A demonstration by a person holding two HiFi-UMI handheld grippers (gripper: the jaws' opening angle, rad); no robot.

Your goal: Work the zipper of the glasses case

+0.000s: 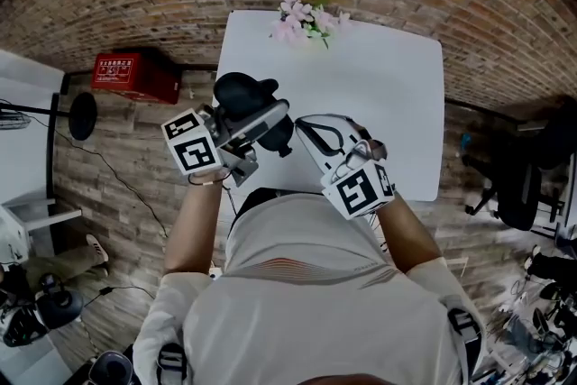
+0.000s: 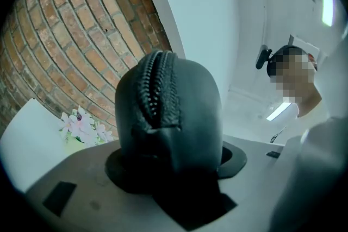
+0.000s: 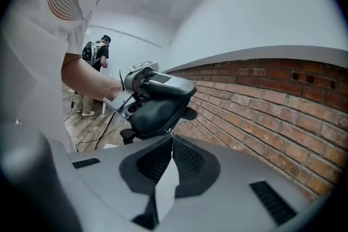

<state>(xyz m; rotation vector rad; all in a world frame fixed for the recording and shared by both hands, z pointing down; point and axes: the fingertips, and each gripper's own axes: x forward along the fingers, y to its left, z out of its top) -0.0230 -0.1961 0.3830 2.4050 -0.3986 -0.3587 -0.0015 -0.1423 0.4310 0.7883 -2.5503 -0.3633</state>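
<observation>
Left gripper view: left gripper (image 2: 174, 168) fingers clamp the glasses case (image 2: 187, 111) between them, zipper (image 2: 155, 89) facing out. Right gripper (image 3: 172, 141) fingers are clenched, tips at the case's edge; whether they pinch the pull is unclear. Step, by my reading: engaging the zipper. Next: secure the pull, draw it along, case steady.

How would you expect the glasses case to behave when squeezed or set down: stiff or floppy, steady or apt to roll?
Probably fairly stiff: the glasses case shows no dent where the left gripper clamps it. Its rounded shell suggests it could rock or roll if set down. The matte surface likely grips well.
</observation>
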